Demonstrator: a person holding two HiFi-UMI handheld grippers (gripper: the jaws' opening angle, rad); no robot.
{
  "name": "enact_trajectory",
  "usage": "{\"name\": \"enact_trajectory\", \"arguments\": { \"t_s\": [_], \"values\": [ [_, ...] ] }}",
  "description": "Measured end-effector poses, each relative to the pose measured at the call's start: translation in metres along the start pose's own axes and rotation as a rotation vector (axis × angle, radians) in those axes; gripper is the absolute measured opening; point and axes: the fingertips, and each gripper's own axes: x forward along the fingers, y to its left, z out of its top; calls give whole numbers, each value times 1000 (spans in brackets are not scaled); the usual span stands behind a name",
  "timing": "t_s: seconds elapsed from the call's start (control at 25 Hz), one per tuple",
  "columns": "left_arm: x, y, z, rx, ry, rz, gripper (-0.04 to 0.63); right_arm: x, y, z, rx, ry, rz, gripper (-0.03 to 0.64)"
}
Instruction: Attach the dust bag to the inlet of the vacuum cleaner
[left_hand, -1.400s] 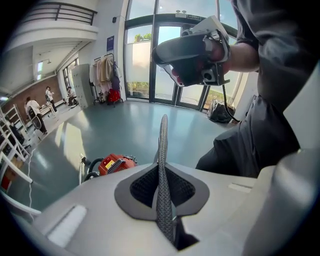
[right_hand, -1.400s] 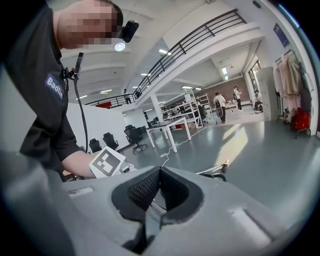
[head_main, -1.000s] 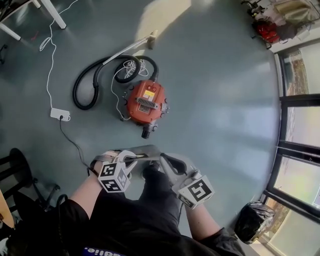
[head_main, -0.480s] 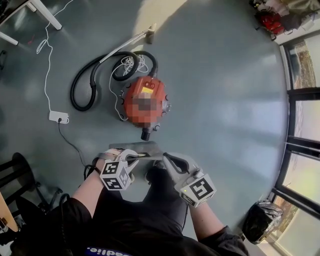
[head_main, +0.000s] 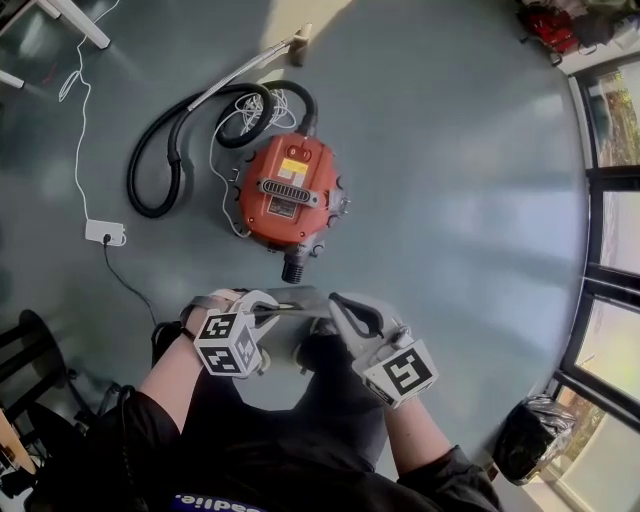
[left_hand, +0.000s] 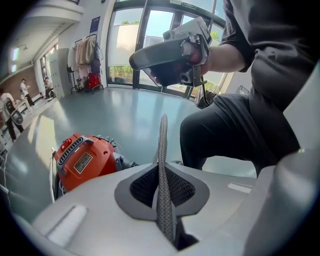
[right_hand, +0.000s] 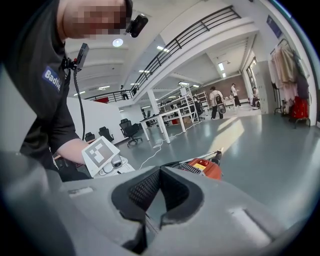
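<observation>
Near the vacuum cleaner (head_main: 288, 190), my left gripper (head_main: 266, 312) and right gripper (head_main: 335, 306) pinched opposite edges of the dust bag (head_main: 296, 298), which I judged soft and light.

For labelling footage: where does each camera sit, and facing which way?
Head view: on the head, facing down at vacuum cleaner; forearms, left tool, right tool show.
Left gripper view: on left tool, along jaws gripping dust bag; leg shows.
Right gripper view: on right tool, along its jaws; torso, forearm show.
All share the vacuum cleaner.
</observation>
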Motion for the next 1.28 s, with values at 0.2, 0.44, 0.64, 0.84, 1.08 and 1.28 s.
{"name": "enact_trajectory", "arguments": {
  "t_s": [0.2,0.44,0.64,0.84,1.08,1.28],
  "values": [
    [23,7,-10,32,-7,-24,38,20,-9,-21,-20,-6,9,-6],
    [48,15,-17,72,-20,-27,38,42,-29,-51,-41,-11,7,-6],
    [72,20,-25,84,-21,-16,38,63,-46,-70,-55,-45,3,-6],
    [84,30,-38,58,-45,-18,38,77,-54,-80,-101,-91,5,-6],
    [86,37,-41,89,-54,-3,38,81,-54,-86,-148,-128,9,-6],
    [89,39,-40,126,-57,27,38,87,-56,-91,-172,-140,29,-6]
  ]
}}
